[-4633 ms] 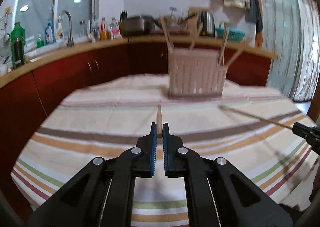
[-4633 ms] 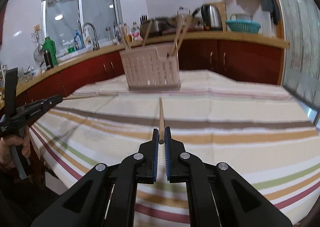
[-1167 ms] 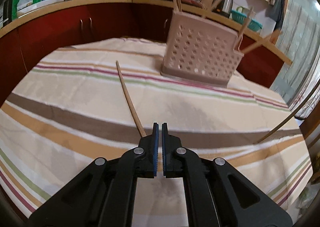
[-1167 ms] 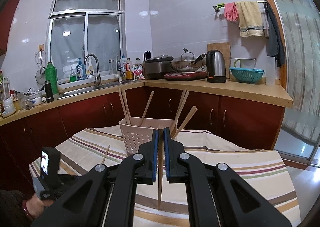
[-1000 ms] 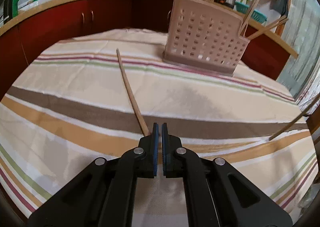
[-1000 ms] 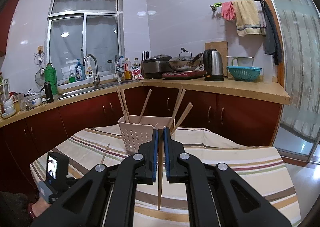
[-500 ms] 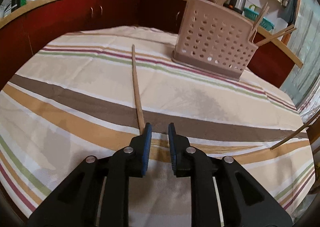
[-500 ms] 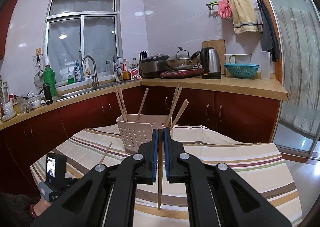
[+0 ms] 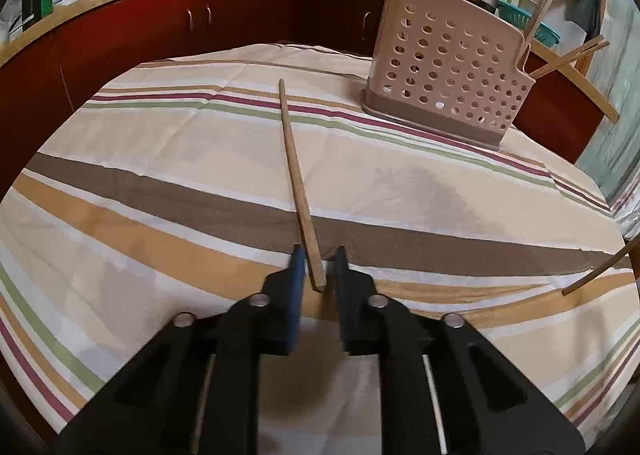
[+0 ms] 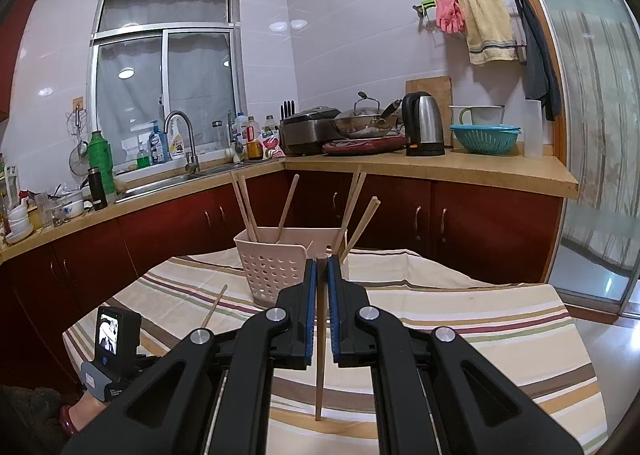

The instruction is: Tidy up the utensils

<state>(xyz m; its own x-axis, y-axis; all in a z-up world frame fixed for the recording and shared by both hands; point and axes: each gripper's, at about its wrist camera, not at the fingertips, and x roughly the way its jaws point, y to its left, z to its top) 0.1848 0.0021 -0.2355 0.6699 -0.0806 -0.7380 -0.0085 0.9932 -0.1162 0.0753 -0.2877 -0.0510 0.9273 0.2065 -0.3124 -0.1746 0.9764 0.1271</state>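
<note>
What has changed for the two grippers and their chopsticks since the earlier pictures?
The left gripper let its chopstick go onto the cloth; its jaws opened and have just been closing around the near end, not yet pressing. The right gripper rose and holds its chopstick hanging down. The basket stayed put.

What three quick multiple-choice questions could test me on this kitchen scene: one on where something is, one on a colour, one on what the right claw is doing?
1. Where does the loose chopstick lie?
A. on the striped tablecloth
B. in the sink
C. on the counter

2. What colour is the perforated basket?
A. green
B. black
C. beige

3. The right claw is:
A. open and empty
B. shut on a second chopstick
C. out of sight

Answers:
1 A, it lies flat on the stripes.
2 C, its holed wall is pale beige.
3 B, the second chopstick hangs pinched between its pads.
</note>
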